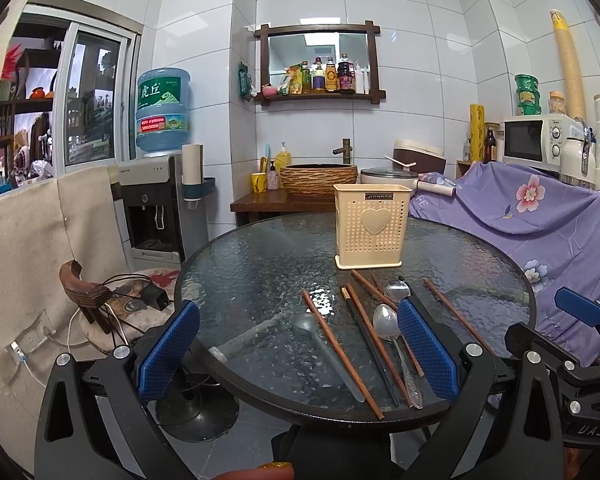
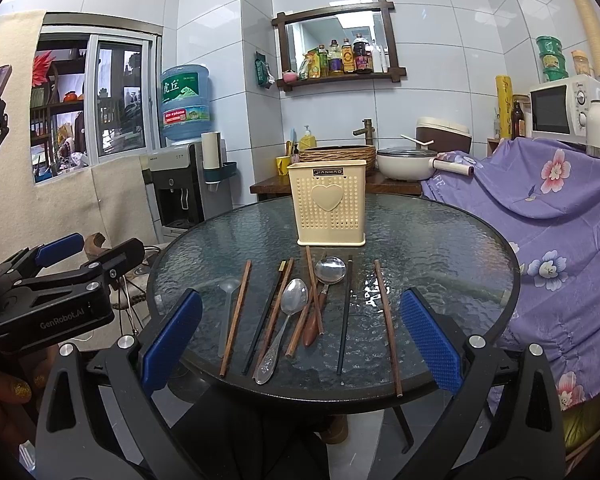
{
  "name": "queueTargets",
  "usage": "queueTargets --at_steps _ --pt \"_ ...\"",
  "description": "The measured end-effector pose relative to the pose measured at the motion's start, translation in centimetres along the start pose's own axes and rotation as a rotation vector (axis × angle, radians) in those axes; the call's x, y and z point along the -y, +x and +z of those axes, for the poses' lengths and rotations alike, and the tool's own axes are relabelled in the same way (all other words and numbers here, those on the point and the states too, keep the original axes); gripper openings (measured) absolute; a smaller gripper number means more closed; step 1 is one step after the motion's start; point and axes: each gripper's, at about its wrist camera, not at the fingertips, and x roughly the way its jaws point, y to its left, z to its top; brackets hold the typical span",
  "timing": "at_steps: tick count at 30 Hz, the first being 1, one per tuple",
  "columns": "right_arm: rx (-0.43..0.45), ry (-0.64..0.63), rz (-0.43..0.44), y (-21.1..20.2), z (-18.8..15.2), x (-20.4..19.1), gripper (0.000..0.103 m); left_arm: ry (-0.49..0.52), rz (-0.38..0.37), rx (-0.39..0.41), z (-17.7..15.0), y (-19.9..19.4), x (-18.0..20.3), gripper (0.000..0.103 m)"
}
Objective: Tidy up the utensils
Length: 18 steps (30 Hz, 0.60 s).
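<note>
A cream utensil holder (image 2: 327, 204) with a heart stands upright on the round glass table (image 2: 440, 240); it also shows in the left wrist view (image 1: 371, 227). In front of it lie several brown and black chopsticks (image 2: 235, 318), a steel spoon (image 2: 288, 322), a wood-handled spoon (image 2: 327, 276) and a clear plastic spoon (image 2: 226, 312). My right gripper (image 2: 300, 344) is open and empty above the table's near edge. My left gripper (image 1: 298, 350) is open and empty, left of the right one, with the spoons (image 1: 388, 326) between its fingers in view.
A water dispenser (image 2: 180, 196) and a low stool (image 1: 100, 304) with cables stand left of the table. A purple flowered cloth (image 2: 548, 208) covers furniture on the right. A sink counter (image 2: 340, 184) with a pot sits behind the table.
</note>
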Motion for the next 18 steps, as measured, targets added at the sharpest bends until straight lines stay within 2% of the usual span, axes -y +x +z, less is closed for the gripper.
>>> queueTargets --at_steps 18 --pt "-0.002 0.001 0.001 -0.03 -0.05 -0.12 0.098 -0.001 0.0 -0.001 -0.02 0.1 0.0 0.097"
